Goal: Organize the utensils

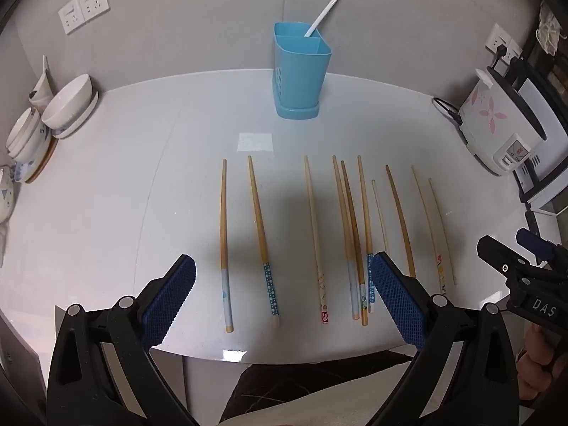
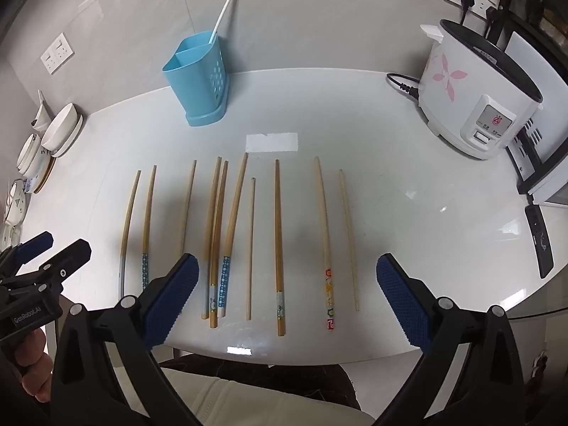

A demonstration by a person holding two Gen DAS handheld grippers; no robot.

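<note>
Both grippers hang over the near table edge, empty. Left gripper has its jaws spread wide, nothing between the pads. Right gripper is the same: spread, empty.

Chopsticks lie loose on the white table, roughly parallel, thick decorated ends toward me, tips pointing away. I count ten. Most are separate; two in the middle lie touching or slightly crossed, and a third with a blue dotted end sits just beside them.

Handling, as a judgement: light, stiff, thin wood lying flat on a glossy top. They will likely roll or skid when nudged, and a flat pinch from above leaves little to bite on. Best hold is probably the thicker decorated end, near the table edge. The clustered ones risk coming up together, so start with the isolated sticks on the outside.

Farther back: one blue holder, two compartments, upright near the wall. One white chopstick pair leans in its rear compartment; the front one looks empty.

Off-task: one rice cooker at right, stacked bowls at left.
</note>
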